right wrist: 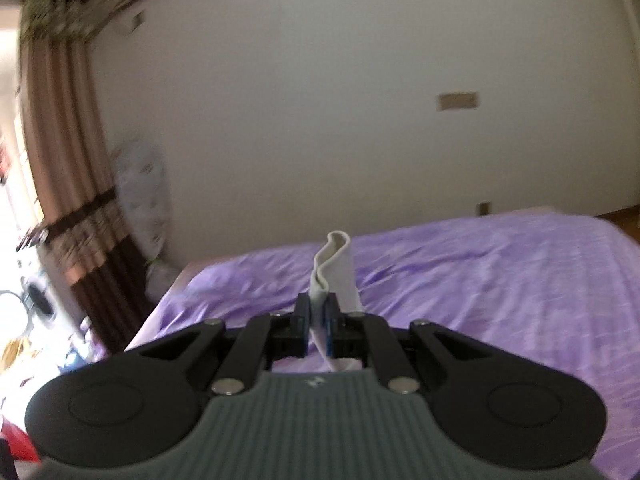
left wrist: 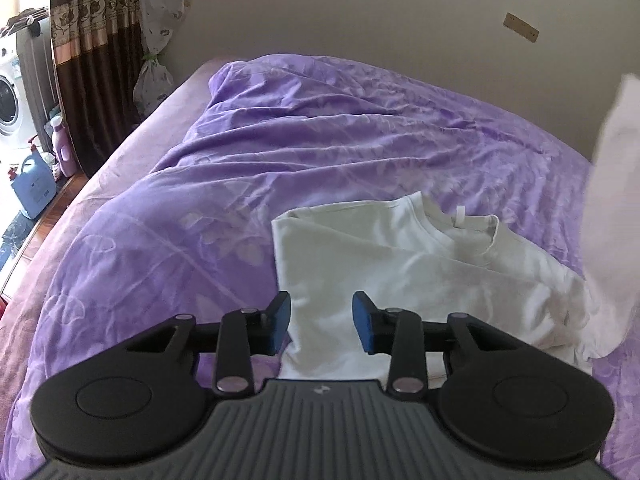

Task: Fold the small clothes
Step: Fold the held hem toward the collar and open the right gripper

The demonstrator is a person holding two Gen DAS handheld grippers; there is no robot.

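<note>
A small white T-shirt [left wrist: 400, 264] lies on the purple quilt [left wrist: 280, 152], its neck hole away from me and its left side folded in to a straight edge. My left gripper [left wrist: 321, 322] hovers over the shirt's near left part, blue pads apart with nothing pinched between them. At the right edge of the left wrist view a blurred strip of the shirt [left wrist: 612, 208] rises off the bed. In the right wrist view my right gripper [right wrist: 318, 314] is shut on a fold of white cloth [right wrist: 334, 264], which sticks up past its fingertips above the quilt [right wrist: 500, 280].
The bed's left edge [left wrist: 92, 184] drops to a wooden floor. Beyond it stand a brown curtain [left wrist: 92, 60], a washing machine [left wrist: 8, 100], a blue jug [left wrist: 34, 188] and a pink bottle [left wrist: 64, 148]. A plain wall [left wrist: 360, 8] backs the bed.
</note>
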